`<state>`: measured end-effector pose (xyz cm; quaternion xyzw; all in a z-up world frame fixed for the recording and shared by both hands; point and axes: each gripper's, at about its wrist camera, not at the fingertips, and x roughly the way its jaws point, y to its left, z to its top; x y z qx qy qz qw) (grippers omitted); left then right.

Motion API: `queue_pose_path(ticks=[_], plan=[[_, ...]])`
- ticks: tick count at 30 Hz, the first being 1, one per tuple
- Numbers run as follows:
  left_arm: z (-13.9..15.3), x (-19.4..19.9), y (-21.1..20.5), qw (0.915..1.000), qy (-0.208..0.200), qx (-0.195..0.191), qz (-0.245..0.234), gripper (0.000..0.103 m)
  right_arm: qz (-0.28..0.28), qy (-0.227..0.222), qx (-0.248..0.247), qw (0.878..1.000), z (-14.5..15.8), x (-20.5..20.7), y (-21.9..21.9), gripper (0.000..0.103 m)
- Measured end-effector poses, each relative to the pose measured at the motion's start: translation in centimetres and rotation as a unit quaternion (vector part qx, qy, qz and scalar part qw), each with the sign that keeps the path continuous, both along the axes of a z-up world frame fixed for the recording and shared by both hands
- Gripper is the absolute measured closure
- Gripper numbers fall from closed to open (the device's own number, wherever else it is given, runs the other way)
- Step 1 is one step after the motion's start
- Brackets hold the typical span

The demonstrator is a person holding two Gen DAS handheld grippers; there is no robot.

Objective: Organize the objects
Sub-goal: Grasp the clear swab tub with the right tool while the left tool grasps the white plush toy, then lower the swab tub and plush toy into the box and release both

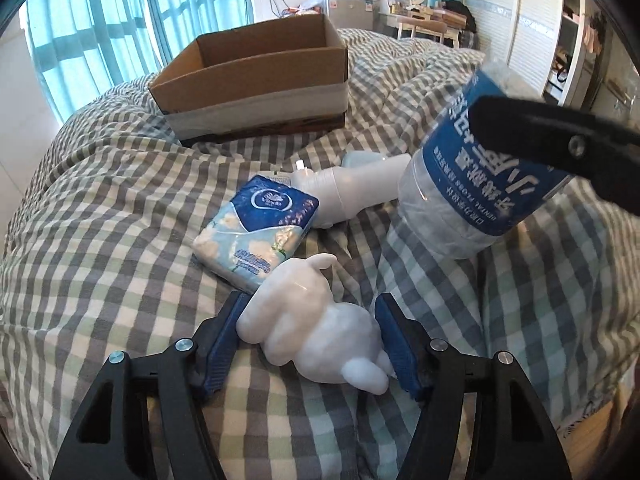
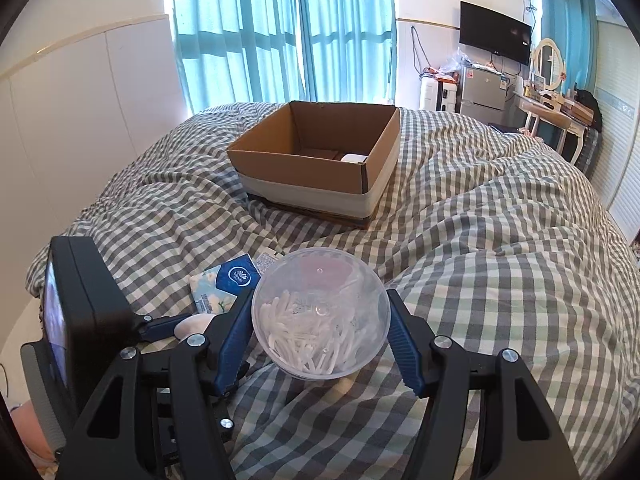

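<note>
Left gripper [image 1: 312,338] had its blue-padded jaws closed on a white glossy plastic figurine-shaped bottle [image 1: 316,328], which lay low over the grey-green-white checked duvet [image 1: 120,240] at the near edge. Right gripper [image 2: 320,328] squeezed a clear round plastic jar with a blue label, full of white dental floss picks [image 2: 320,316], and held it up off the bedding; the left view showed the same jar [image 1: 476,168] tilted in the air at right, a black finger across its label.

On the duvet just beyond the left gripper lay a blue-and-white soft pack of tissues [image 1: 256,228]. A white plastic spray bottle [image 1: 352,188] lay on its side just behind it, touching the pack's far right corner. A small pale blue object sat at the spray bottle's far side, too hidden to tell.

Farther back, in the middle of the bed, stood an open brown cardboard box with a white band round its lower half [image 2: 320,160]. A white rounded item [image 2: 354,157] showed inside at its near right corner.
</note>
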<state>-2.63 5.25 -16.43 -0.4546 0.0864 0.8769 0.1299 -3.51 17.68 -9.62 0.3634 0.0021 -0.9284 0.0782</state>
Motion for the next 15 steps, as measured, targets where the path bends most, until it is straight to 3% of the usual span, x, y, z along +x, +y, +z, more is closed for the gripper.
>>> queue_pose_path(ticks=[15], plan=[[6.0, 1.2, -2.8, 0.9966, 0.068, 0.033, 0.033, 0.035, 0.004, 0.038, 0.016, 0.999, 3.0, 2.2, -0.9, 0.040]])
